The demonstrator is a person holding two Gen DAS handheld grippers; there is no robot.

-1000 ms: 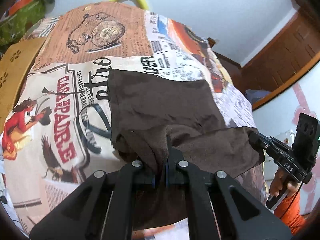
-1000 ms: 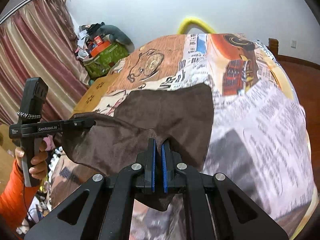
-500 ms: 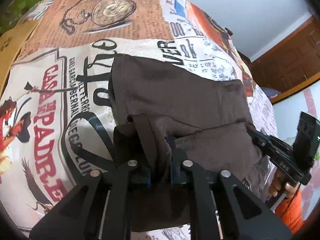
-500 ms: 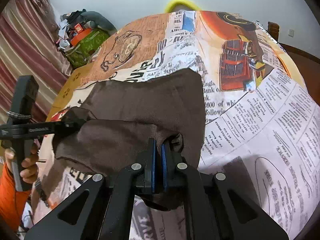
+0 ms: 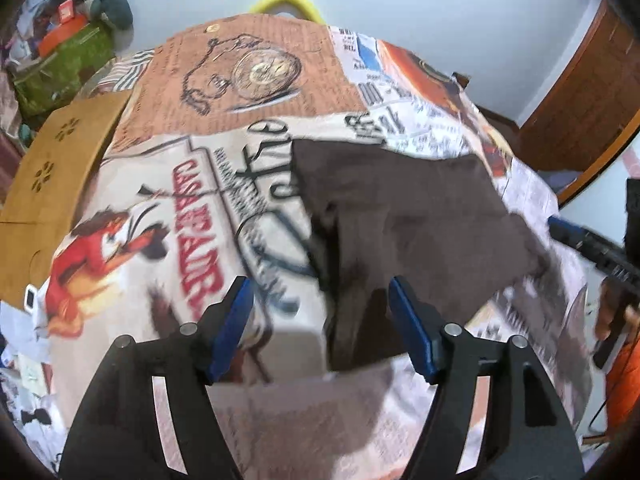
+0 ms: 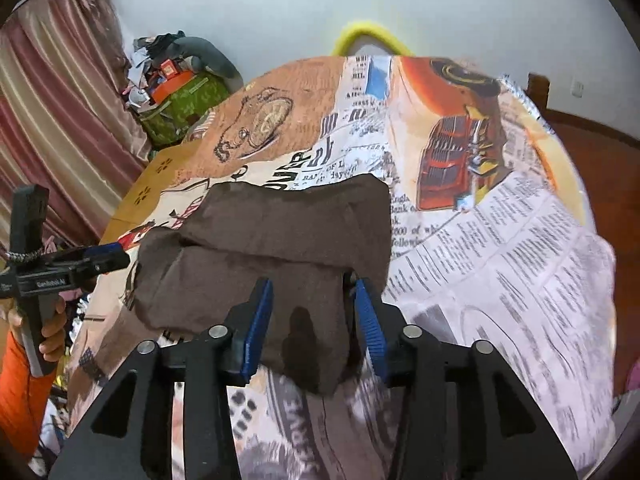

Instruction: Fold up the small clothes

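Both grippers, left (image 5: 320,320) and right (image 6: 314,324), have released the cloth (image 6: 280,248); jaws now spread. Cloth lies folded on the surface (image 6: 500,240) (bedsheet-covered). Risk: a retreating finger snags the hem, undoing the fold.

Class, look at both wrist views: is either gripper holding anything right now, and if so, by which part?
Nothing is held. The left gripper and right gripper are both open, and the brown garment lies folded on the printed bedspread.

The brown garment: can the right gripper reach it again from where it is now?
Probably yes. The right gripper is open just above the brown garment, whose near folded edge lies between its fingers, and nothing stands between them.
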